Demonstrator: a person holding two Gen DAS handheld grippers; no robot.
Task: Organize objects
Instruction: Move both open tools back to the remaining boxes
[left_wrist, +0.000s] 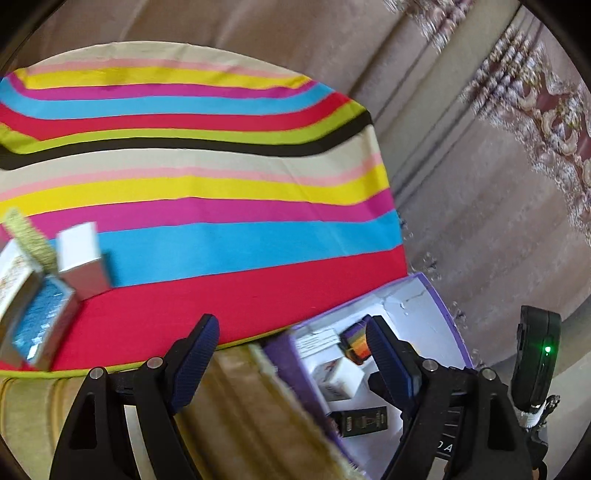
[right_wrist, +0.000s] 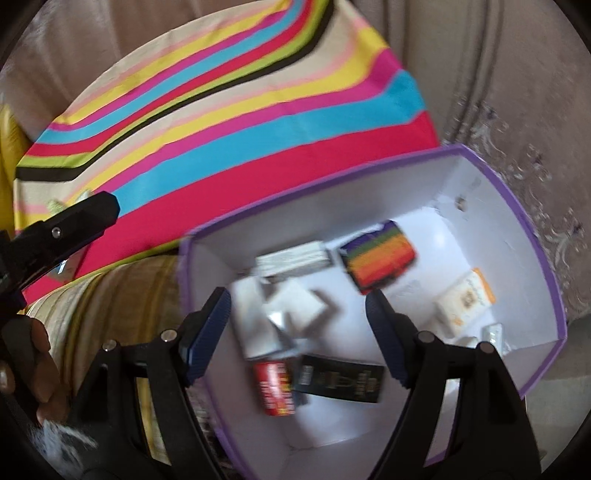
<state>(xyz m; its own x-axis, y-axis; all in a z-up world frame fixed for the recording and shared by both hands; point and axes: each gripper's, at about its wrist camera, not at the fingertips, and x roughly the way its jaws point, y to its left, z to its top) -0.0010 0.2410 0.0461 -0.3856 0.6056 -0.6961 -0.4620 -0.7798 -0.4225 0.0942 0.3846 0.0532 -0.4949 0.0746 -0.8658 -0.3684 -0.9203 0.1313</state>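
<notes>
A purple-rimmed white box (right_wrist: 517, 206) stands beside the striped cloth (right_wrist: 229, 122). Inside lie several small boxes: a rainbow-striped one (right_wrist: 380, 258), a black one (right_wrist: 343, 380), a red one (right_wrist: 275, 387), a cream one (right_wrist: 463, 302) and white ones (right_wrist: 295, 310). My right gripper (right_wrist: 299, 332) is open and empty above the box. My left gripper (left_wrist: 288, 354) is open and empty over the cloth's near edge, the box (left_wrist: 417, 295) to its right. On the cloth at the left stand a white box (left_wrist: 83, 258), a blue glittery box (left_wrist: 42, 325) and a cream box (left_wrist: 13, 273).
The striped cloth (left_wrist: 221, 206) covers a low surface with a gold-striped cushion edge (left_wrist: 236, 413) in front. Patterned carpet (left_wrist: 517, 184) lies to the right. The left gripper's body (right_wrist: 62, 225) shows at the left of the right wrist view.
</notes>
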